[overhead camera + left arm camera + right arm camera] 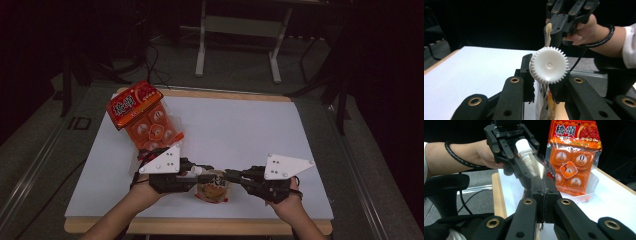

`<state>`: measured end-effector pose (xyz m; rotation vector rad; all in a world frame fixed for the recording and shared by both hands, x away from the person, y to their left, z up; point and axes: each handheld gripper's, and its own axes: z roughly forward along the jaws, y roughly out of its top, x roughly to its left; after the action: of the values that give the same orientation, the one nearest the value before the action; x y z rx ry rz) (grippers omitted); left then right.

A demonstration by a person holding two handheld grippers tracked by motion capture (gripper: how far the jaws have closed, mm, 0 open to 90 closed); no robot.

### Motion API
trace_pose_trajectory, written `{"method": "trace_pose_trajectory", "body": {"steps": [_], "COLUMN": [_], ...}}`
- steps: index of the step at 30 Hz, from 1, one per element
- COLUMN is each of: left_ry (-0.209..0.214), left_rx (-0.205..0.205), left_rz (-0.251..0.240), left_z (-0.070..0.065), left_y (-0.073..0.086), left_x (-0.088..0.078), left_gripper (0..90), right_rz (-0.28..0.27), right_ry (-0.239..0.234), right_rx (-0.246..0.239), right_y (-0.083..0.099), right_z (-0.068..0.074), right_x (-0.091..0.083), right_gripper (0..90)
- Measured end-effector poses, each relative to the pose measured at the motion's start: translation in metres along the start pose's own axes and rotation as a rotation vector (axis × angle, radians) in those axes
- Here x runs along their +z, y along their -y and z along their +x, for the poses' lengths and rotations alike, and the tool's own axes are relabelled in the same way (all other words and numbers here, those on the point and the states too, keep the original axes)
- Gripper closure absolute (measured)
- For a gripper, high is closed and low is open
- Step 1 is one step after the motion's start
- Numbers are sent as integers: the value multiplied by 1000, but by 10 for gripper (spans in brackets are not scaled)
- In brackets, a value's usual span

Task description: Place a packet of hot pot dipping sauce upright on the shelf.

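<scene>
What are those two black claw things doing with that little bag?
A person is holding one small spouted pouch between two grippers near the table's front edge. The left gripper is clamped around the spout just under its white toothed cap. The right gripper pinches the pouch's other edge. An orange snack pack stands untouched at the back left.
</scene>
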<state>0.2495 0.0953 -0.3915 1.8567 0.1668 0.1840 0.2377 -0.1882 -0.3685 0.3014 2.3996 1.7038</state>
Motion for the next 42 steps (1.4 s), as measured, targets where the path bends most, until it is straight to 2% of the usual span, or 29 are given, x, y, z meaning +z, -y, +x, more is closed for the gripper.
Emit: {"method": "trace_pose_trajectory", "body": {"steps": [3,5,9,10,13,17,20,21,23,27,29,30,32,34,35,36,38,42], "left_ry": [2,5,-6,-18,-2,6,25,24,34,31,16,23,1,-19,-16,-33,-37,-73], "left_rx": [1,2,1,13,26,31,7,12,-2,-2,9,1,1,11,0,10,6,20], "left_rz": [-2,-4,-11,-8,1,4,-4,-5,-1,-6,-8,-13,-25,-34,-31,-39,-48,-66], "left_z": [0,0,1,0,0,0,1,1,2,4,5,7,9,11,12,13,15,18], "left_y": [1,1,2,2,2,2,2,2,1,0,-2,-3,-5,-7,-8,-9,-10,-11], "left_x": [-1,-1,-2,-2,-1,-1,-2,-2,-3,-7,-10,-13,-18,-24,-26,-30,-34,-45], "left_gripper": [743,704,707,737,818,871,886,887,891,893,893,893,893,893,893,893,893,892], "right_rz": [-3,-8,-18,-18,-22,-21,-28,-29,-33,-53,-57,-52,-52,-60,-66,-75,-84,-94], "right_ry": [-1,0,4,4,2,-5,-7,-9,4,5,7,19,31,60,64,76,92,115], "right_rx": [-4,-6,-5,-8,-5,5,7,13,9,21,34,40,48,46,50,53,61,99], "right_y": [-1,-2,-3,-4,-4,-3,-3,-3,-3,-4,-4,-4,-3,-1,-1,-1,-1,2], "right_z": [1,1,0,0,0,-1,-3,-3,-3,-5,-7,-8,-10,-11,-11,-12,-13,-16], "right_x": [-1,-2,-5,-5,-5,-5,-5,-5,-5,-8,-9,-10,-12,-14,-16,-17,-19,-21], "right_gripper": [899,899,899,899,898,897,893,890,876,739,598,576,524,520,502,478,419,288]}}
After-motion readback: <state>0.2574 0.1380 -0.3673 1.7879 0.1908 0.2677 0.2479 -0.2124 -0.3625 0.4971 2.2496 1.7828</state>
